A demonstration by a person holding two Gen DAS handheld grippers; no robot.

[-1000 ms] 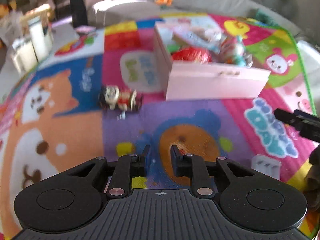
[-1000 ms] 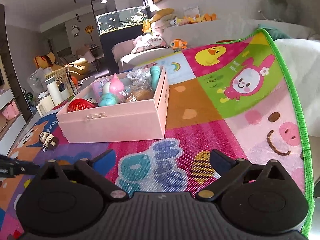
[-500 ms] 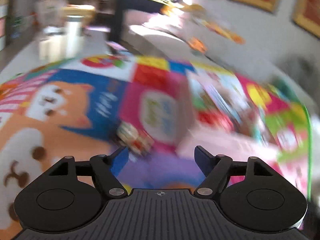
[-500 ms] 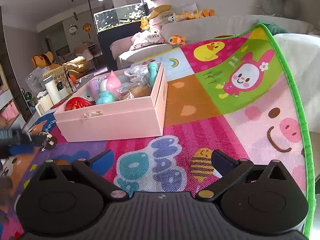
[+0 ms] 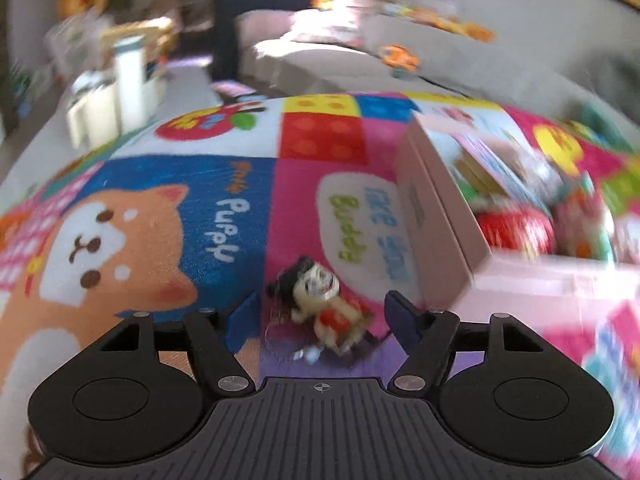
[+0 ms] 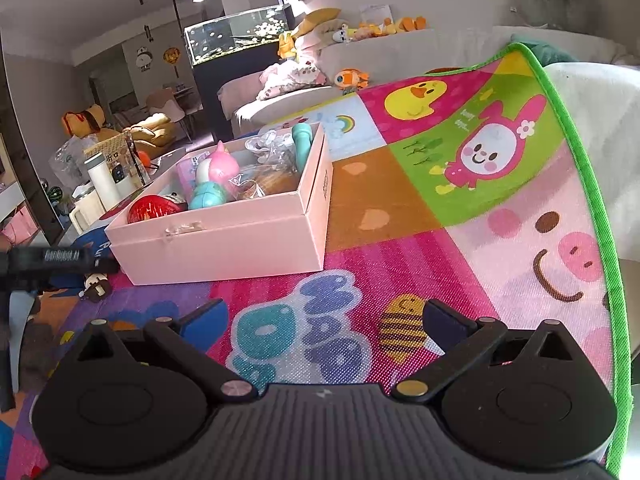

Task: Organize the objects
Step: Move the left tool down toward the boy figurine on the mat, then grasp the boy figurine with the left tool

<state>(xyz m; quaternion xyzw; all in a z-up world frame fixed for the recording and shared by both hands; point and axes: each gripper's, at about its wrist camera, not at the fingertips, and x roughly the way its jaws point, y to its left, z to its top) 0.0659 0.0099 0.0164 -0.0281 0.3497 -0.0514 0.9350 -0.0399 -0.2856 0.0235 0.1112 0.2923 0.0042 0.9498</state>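
Observation:
A small toy figure (image 5: 324, 308) with a black-haired head and red body lies on the colourful play mat (image 5: 208, 208), just left of the pink box's corner. My left gripper (image 5: 322, 316) is open, its fingers on either side of the figure and apart from it. The pink box (image 6: 248, 228) holds several toys, among them a red ball (image 6: 150, 210) and a pink figure (image 6: 222, 168). The toy figure (image 6: 96, 286) also shows in the right wrist view, under the left gripper. My right gripper (image 6: 324, 320) is open and empty above the mat, in front of the box.
A grey sofa (image 6: 372, 60) with plush toys and a fish tank (image 6: 236, 36) stand beyond the mat. A white bottle (image 6: 102, 184) and clutter sit at the far left. The mat's green edge (image 6: 592, 200) runs along the right, a white cushion beyond it.
My left gripper has opened and moved forward to the toy figure, which now lies between its fingers. The right gripper has barely moved.

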